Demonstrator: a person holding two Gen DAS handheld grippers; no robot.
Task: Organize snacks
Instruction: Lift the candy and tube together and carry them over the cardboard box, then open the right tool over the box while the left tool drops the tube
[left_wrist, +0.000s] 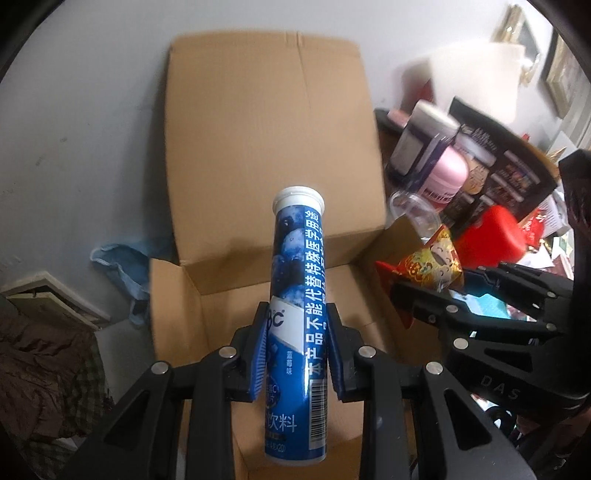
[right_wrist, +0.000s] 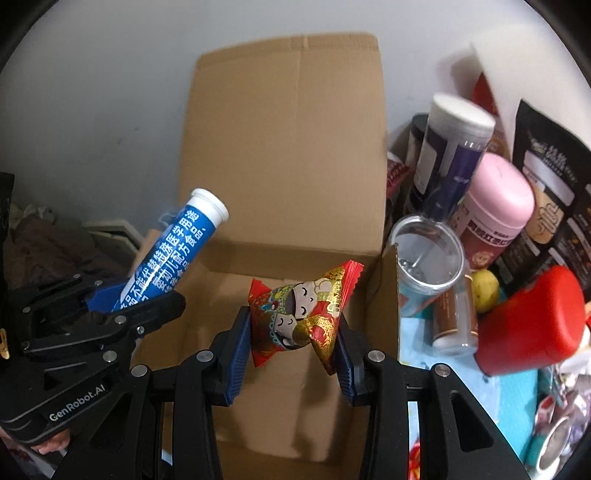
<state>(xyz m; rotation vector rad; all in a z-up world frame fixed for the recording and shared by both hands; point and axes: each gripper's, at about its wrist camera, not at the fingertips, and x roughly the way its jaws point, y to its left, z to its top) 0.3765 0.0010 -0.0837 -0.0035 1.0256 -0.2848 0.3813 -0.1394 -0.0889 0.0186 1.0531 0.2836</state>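
Gripping a blue tube (left_wrist: 295, 325) in our left claw (left_wrist: 295, 350) and a red candy packet (right_wrist: 299, 314) in our right claw (right_wrist: 291, 332), we hover above the open cardboard box (left_wrist: 266, 155).

Count, both views: one cardboard box (right_wrist: 284, 155); one blue tablet tube (left_wrist: 297, 295); one red candy packet (right_wrist: 303, 314); one pink-lidded jar (right_wrist: 498, 206); one red container (right_wrist: 532, 321); one clear cup (right_wrist: 428, 254); two grippers, left gripper (left_wrist: 295, 350), right gripper (right_wrist: 291, 339)

Pale scuffed wall (left_wrist: 85, 122); framed pictures (left_wrist: 561, 74) hung upper right; rumpled brown checked bedding (left_wrist: 44, 369) lower left.
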